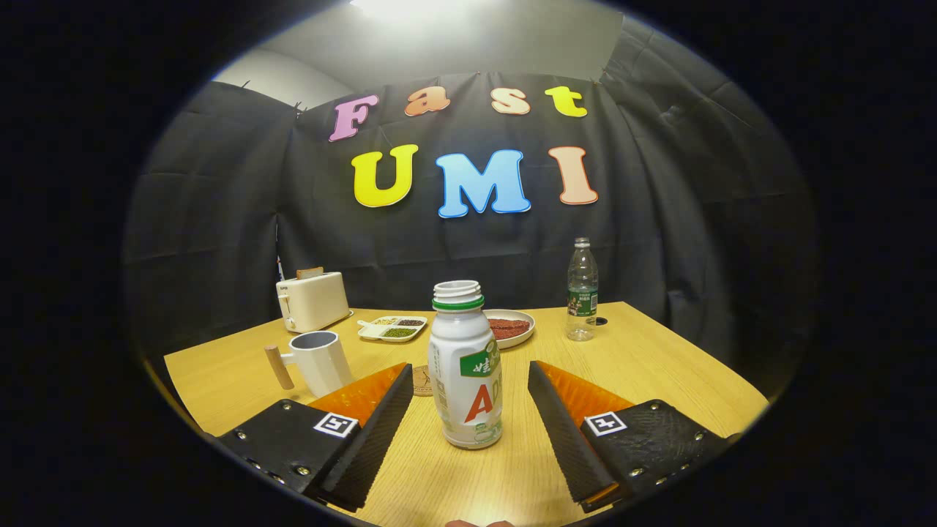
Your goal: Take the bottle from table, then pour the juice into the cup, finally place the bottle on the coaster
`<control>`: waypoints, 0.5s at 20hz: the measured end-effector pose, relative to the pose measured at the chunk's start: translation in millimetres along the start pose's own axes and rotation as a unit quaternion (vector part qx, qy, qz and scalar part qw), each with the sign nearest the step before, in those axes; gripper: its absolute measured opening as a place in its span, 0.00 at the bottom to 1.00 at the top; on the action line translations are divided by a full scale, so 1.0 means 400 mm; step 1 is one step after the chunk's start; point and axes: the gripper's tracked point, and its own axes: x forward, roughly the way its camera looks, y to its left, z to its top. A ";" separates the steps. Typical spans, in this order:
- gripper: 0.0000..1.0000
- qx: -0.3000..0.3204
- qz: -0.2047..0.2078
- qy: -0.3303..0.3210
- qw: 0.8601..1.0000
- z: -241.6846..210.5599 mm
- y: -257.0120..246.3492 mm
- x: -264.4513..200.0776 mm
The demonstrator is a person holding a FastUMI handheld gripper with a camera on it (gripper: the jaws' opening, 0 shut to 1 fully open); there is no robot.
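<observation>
A white juice bottle [466,366] with a green neck ring and no cap stands upright on the wooden table [659,366], between my two fingers. My gripper [470,377] is open, with a gap on each side of the bottle and neither finger touching it. A white cup [320,360] with a wooden handle stands to the left, beyond the left finger. A small round brown coaster [422,380] lies just behind the bottle on its left, partly hidden by the bottle and the left finger.
A white toaster [312,300] stands at the back left. Near it lie a divided tray of seeds [392,328] and a plate with red food [510,327]. A clear water bottle [583,290] stands at the back right.
</observation>
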 end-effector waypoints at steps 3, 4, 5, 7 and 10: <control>0.97 0.010 -0.004 0.004 1.000 -0.013 0.014 0.027; 0.97 0.012 -0.007 0.004 1.000 -0.017 0.017 0.038; 0.97 0.014 -0.010 0.004 1.000 -0.017 0.020 0.047; 0.97 0.012 -0.017 0.003 1.000 -0.021 0.023 0.070; 0.97 0.013 -0.022 0.004 1.000 -0.031 0.024 0.109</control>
